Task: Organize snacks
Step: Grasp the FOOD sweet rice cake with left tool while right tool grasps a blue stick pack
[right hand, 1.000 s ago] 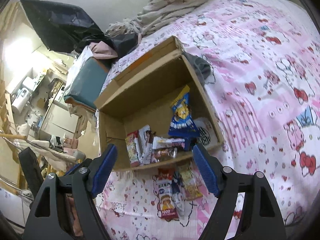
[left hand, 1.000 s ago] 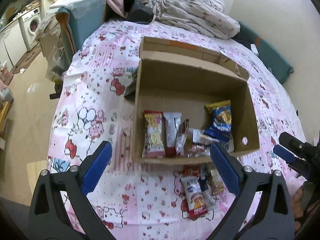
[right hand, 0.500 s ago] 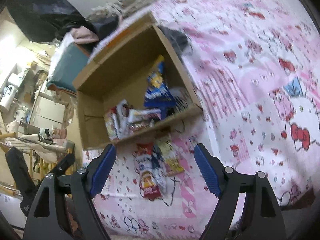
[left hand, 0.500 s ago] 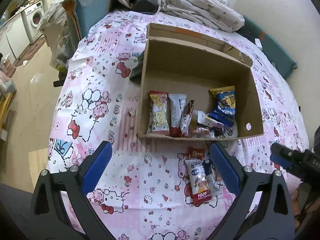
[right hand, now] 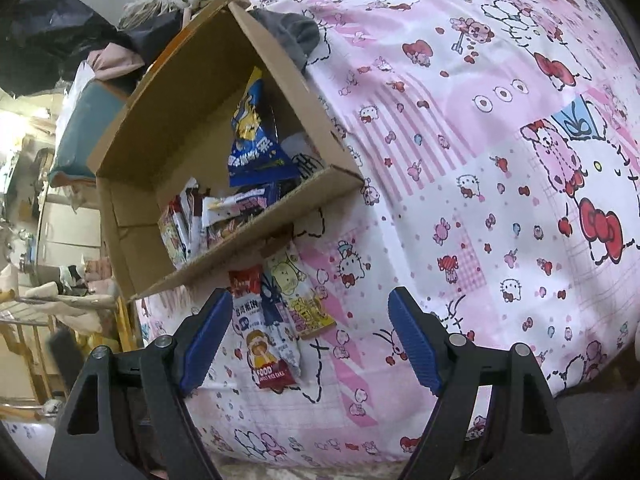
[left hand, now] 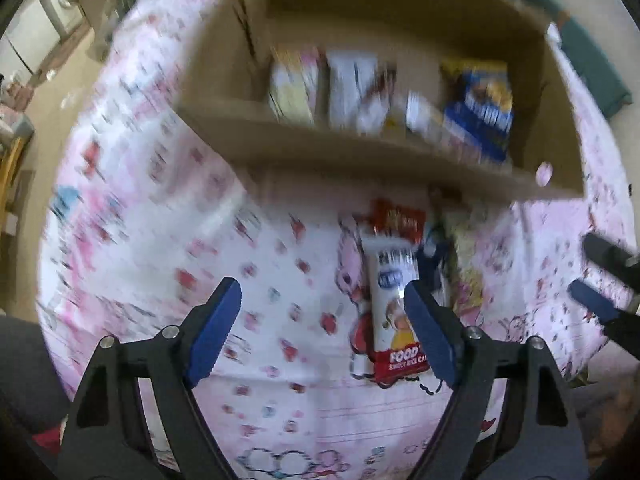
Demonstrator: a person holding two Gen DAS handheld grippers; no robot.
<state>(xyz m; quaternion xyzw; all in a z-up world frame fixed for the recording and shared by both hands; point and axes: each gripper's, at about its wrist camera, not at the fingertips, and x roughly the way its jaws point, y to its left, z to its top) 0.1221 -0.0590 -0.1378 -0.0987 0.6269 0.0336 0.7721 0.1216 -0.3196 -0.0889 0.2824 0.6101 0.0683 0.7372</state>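
An open cardboard box [left hand: 360,156] [right hand: 256,232] lies on the pink patterned bedsheet and holds several snack packs, among them a blue bag [left hand: 480,112] [right hand: 252,140]. Loose snacks lie on the sheet in front of the box: a white and red rice cake pack [left hand: 394,300] [right hand: 262,344], a red pack [left hand: 396,220] [right hand: 246,280] and a yellow pack [right hand: 298,292]. My left gripper [left hand: 322,324] is open and empty, low over the sheet, its right finger beside the rice cake pack. My right gripper [right hand: 310,336] is open and empty, just right of the loose snacks.
The bedsheet [right hand: 480,160] stretches wide to the right of the box. A grey cloth [right hand: 292,36] lies behind the box. A teal chair [right hand: 80,120] and clutter stand beyond the bed's left edge. The right gripper's tip [left hand: 592,304] shows in the left wrist view.
Both grippers have dropped closer to the bed and the loose snacks. The left view is now motion-blurred. Both stay open and empty.
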